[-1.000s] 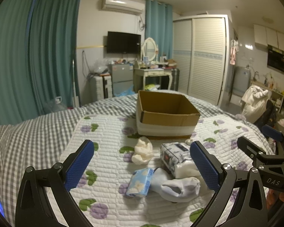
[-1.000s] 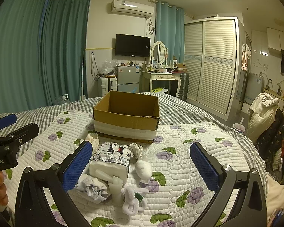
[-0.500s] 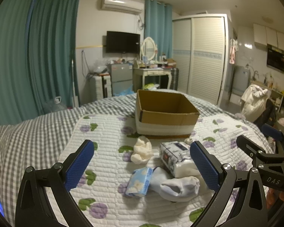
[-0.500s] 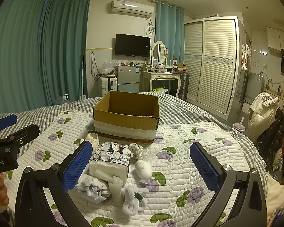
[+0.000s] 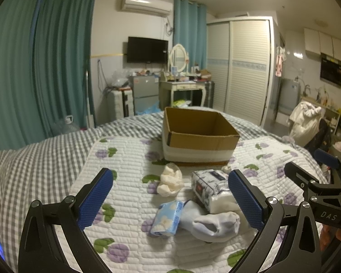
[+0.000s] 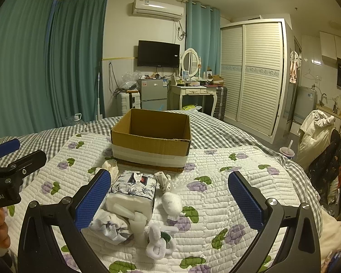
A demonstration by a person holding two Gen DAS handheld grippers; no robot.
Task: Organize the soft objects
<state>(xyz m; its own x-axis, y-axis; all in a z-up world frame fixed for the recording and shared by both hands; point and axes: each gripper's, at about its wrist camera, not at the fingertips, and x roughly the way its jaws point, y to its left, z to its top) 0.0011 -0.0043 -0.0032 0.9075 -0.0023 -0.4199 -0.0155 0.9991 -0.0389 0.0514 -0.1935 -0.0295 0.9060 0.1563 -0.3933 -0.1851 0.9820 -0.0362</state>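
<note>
An open cardboard box (image 5: 199, 136) stands on a floral quilt (image 5: 125, 159) spread over the bed, and every soft thing lies on the quilt in front of it.

Nearest the box, a cream sock (image 5: 170, 179) lies to the left of its front wall, and a floral tissue pack (image 5: 210, 185) lies just before that wall, apart from it. In front of the tissue pack sit a small blue packet (image 5: 167, 218) and a pale blue sock (image 5: 212, 224), touching each other. In the right wrist view, a small white bundle (image 6: 171, 202) lies right of the tissue pack, and a white sock with a green patch (image 6: 159, 241) lies nearer the camera.

The left gripper (image 5: 170, 201) hovers above the pile before the box, its fingers (image 5: 95, 196) wide apart and empty. The right gripper (image 6: 169, 201) hovers likewise, fingers (image 6: 245, 199) spread, gripping nothing.
</note>
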